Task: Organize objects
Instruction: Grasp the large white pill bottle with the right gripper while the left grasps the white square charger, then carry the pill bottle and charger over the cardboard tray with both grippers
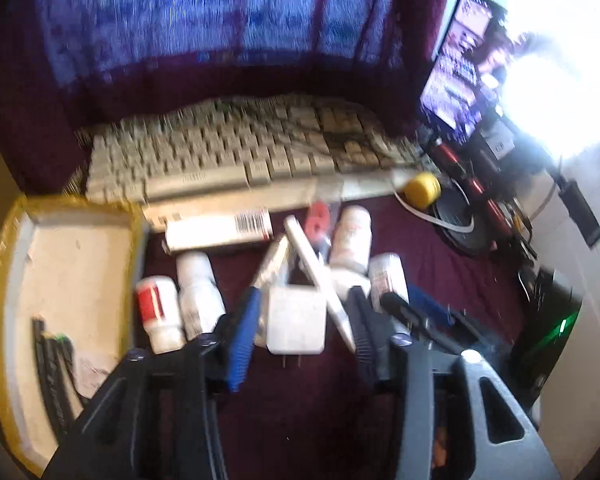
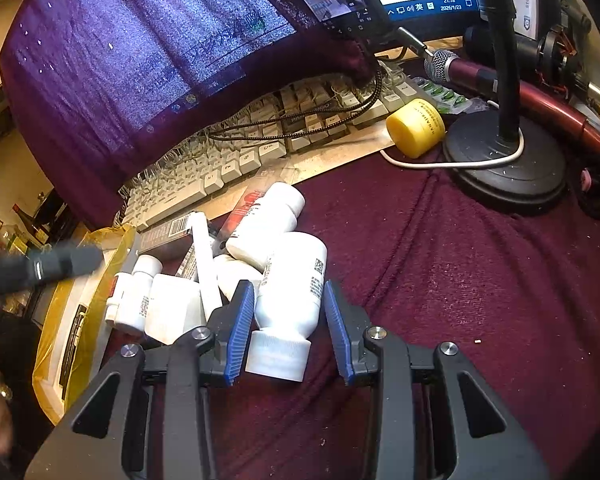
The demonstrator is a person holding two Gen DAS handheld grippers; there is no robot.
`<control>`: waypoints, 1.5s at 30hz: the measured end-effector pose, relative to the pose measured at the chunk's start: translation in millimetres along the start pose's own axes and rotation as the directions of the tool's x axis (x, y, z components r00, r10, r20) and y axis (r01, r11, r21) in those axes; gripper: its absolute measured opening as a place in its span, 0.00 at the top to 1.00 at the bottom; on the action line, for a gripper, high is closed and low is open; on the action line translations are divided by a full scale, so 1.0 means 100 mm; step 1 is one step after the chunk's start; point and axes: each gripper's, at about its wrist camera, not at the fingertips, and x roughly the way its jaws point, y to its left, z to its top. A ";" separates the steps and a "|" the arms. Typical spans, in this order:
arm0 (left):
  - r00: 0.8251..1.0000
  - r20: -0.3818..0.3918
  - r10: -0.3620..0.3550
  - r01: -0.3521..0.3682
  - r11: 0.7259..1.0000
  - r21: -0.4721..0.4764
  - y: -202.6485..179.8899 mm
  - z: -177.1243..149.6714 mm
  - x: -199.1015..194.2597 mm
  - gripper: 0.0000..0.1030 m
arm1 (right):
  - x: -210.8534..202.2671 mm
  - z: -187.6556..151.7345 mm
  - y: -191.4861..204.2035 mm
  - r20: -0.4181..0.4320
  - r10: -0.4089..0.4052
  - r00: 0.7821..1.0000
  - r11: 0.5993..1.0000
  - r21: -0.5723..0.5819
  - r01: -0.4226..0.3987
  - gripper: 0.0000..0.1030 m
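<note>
Maroon cloth (image 2: 440, 260): keyboard (image 2: 236, 160), yellow cap (image 2: 416, 128) behind crowded bottles (image 2: 292, 280).

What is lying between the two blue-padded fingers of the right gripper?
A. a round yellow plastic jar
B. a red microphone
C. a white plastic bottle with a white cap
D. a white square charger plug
C: in the right wrist view the white plastic bottle with a white cap lies on the maroon cloth inside the right gripper.
</note>
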 end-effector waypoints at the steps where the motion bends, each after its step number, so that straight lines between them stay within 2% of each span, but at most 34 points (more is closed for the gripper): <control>1: 1.000 0.000 0.019 -0.019 1.000 0.001 0.02 -0.06 0.05 0.56 | 0.00 0.00 0.00 0.001 0.000 1.000 1.000 0.001 0.000 0.67; 4: 0.997 0.006 0.076 -0.076 0.997 0.027 0.04 -0.18 0.25 0.56 | 0.00 0.00 0.00 -0.001 -0.001 1.000 1.000 -0.001 0.001 0.67; 7: 0.987 0.055 0.150 -0.154 0.985 0.080 -0.04 -0.27 0.40 0.55 | 0.00 0.00 -0.01 0.003 0.003 1.000 1.000 0.003 -0.003 0.67; 12: 0.992 0.084 0.095 -0.103 0.989 0.105 -0.13 -0.27 0.48 0.54 | 0.01 0.01 0.00 -0.001 0.003 1.000 1.000 -0.004 -0.003 0.67; 15: 0.989 0.086 0.123 -0.132 0.985 0.115 -0.20 -0.28 0.55 0.52 | 0.00 0.00 -0.01 0.000 0.000 1.000 1.000 0.001 0.000 0.67; 17: 0.986 0.069 0.152 -0.159 0.981 0.111 -0.17 -0.29 0.63 0.56 | 0.01 0.00 -0.01 -0.001 -0.001 1.000 1.000 -0.002 0.001 0.67; 18: 0.984 0.081 0.159 -0.167 0.980 0.108 -0.15 -0.30 0.62 0.60 | 0.00 0.00 -0.01 -0.001 0.000 1.000 1.000 -0.002 0.000 0.67; 19: 0.981 0.092 0.171 -0.181 0.977 0.109 -0.13 -0.32 0.61 0.60 | 0.00 0.00 -0.01 -0.001 0.002 1.000 1.000 -0.003 -0.002 0.67; 20: 0.982 0.088 0.166 -0.175 0.980 0.098 -0.10 -0.34 0.59 0.60 | 0.01 0.00 0.00 -0.003 0.001 1.000 1.000 -0.004 -0.001 0.67; 22: 0.991 0.089 0.097 -0.102 0.993 0.057 0.02 -0.42 0.49 0.60 | 0.02 0.00 0.01 -0.010 0.000 1.000 1.000 -0.008 0.000 0.67; 27: 0.988 0.151 0.033 -0.030 0.999 -0.026 0.27 -0.75 0.13 0.60 | 0.10 0.00 0.08 -0.047 -0.036 0.998 0.998 -0.044 0.034 0.67; 33: 0.977 0.206 0.063 -0.044 0.995 -0.095 0.51 -0.94 -0.13 0.60 | 0.14 -0.04 0.17 -0.068 -0.065 0.996 0.993 -0.098 0.058 0.67; 36: 0.968 0.232 0.093 -0.072 0.993 -0.097 0.54 -0.96 -0.21 0.60 | 0.03 -0.10 0.23 -0.034 -0.058 0.998 0.992 -0.114 0.053 0.67; 41: 0.957 0.264 0.118 -0.094 0.990 -0.103 0.55 -0.96 -0.30 0.60 | -0.11 -0.20 0.30 -0.014 0.020 1.000 0.996 -0.088 -0.021 0.67; 45: 0.956 0.269 0.114 -0.082 0.988 -0.128 0.65 -0.97 -0.38 0.60 | -0.20 -0.25 0.42 0.009 0.062 0.998 0.994 -0.093 -0.061 0.67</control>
